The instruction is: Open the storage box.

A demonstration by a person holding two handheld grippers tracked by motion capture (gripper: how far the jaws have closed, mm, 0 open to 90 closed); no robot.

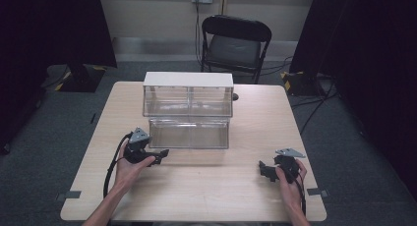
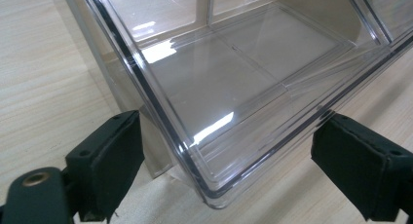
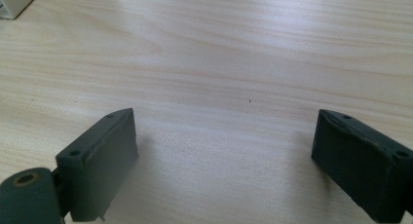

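A clear plastic drawer unit [image 1: 188,113] with a white top is seen standing in the middle of the surface [image 1: 246,186], its lower drawer [image 1: 189,133] pulled out toward the person's side. The drawer's long axis is laid across the surface, from left to right.

The left gripper [image 1: 158,156] is held just beside the front left corner of the drawer. In the left gripper view, that corner [image 2: 214,195] is seen between and just ahead of the jaws, which are spread wide and grasp nothing; the left gripper [image 2: 224,175] is thus released. The drawer appears empty.

The right gripper [image 1: 265,168] is held well apart from the drawer, off toward its right and nearer the person. Its jaws are also spread wide over bare wood in the right gripper view, with nothing held between them [image 3: 224,160].

The drawer is judged to be the thing being worked on, and the left hand [image 1: 129,169] is clearly the nearer one. For the corner or front wall to be gripped or pushed, only a short advance of the left gripper toward the drawer would be needed, whereas the right would have to be carried a good way across.
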